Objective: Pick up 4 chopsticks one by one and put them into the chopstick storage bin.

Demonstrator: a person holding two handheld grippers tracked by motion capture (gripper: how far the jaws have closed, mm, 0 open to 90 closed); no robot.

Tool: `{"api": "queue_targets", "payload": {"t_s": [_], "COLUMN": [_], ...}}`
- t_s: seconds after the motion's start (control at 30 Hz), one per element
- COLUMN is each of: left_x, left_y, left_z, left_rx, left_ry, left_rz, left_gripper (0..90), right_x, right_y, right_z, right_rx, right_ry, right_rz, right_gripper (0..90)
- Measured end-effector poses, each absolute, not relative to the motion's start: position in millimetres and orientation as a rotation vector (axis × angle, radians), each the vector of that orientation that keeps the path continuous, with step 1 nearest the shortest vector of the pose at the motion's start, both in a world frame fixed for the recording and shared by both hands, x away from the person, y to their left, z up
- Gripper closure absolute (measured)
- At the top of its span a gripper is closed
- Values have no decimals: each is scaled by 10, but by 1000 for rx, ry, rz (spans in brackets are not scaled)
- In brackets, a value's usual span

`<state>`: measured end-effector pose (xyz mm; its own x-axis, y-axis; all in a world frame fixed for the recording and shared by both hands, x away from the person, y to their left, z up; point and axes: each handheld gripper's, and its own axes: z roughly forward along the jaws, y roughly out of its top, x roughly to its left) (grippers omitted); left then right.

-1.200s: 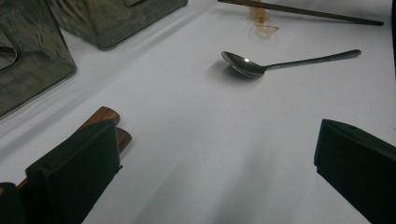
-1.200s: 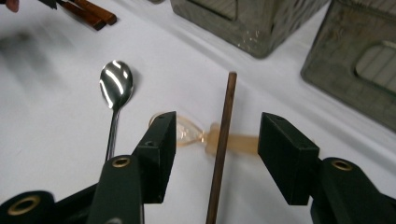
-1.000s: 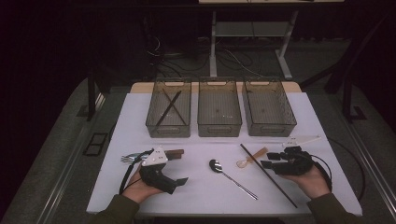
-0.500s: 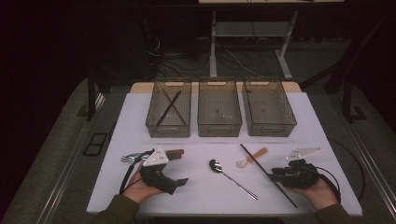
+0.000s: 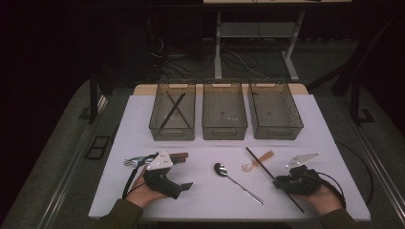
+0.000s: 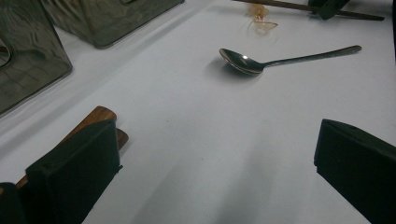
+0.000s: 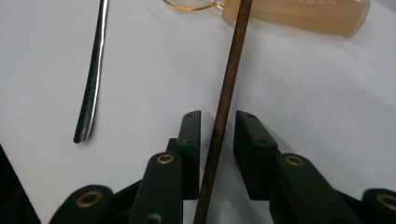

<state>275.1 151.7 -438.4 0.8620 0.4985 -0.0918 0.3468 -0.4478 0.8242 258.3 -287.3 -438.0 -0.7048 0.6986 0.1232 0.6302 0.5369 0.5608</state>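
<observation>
A long dark chopstick lies slantwise on the white table at the right. My right gripper is low over its near half. In the right gripper view the chopstick runs up between the two black jaws of my right gripper. The jaws have just been closing, and a thin gap still shows on each side of the stick. My left gripper rests on the table at the left, open wide. In the left gripper view nothing lies between the jaws of my left gripper.
A metal spoon lies mid-table, an amber plastic spoon under the chopstick's far part. A wooden handle and metal fork tines lie beside the left hand. Three clear bins stand behind; the left bin holds crossed chopsticks.
My right gripper has sunk toward the table and drawn nearer the front edge, and its jaws have narrowed around the chopstick. The left gripper has kept still.
</observation>
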Motion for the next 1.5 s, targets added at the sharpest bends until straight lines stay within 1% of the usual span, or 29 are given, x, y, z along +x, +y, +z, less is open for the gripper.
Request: {"api": "queue_targets", "payload": {"t_s": [0.37, 0.73, 1.03, 1.5], "left_x": [2748, 2748, 2748, 2747], "left_y": [1511, 1511, 1510, 1505], "left_z": [-4384, -4383, -4383, -4383], "left_rx": [2086, 2087, 2088, 2094], "left_ry": [613, 613, 610, 605], "left_rz": [202, 203, 204, 203], "left_gripper": [0, 0, 0, 0], "right_x": [2575, 2581, 2583, 2603], "right_y": [-2845, -2848, -2860, -2881], "right_z": [-4379, -4373, -4341, -4263], "right_rx": [1120, 1154, 1142, 1139], "right_ry": [2633, 2607, 2578, 2542], "right_rz": [845, 833, 842, 965], "right_gripper": [797, 836, 837, 838]}}
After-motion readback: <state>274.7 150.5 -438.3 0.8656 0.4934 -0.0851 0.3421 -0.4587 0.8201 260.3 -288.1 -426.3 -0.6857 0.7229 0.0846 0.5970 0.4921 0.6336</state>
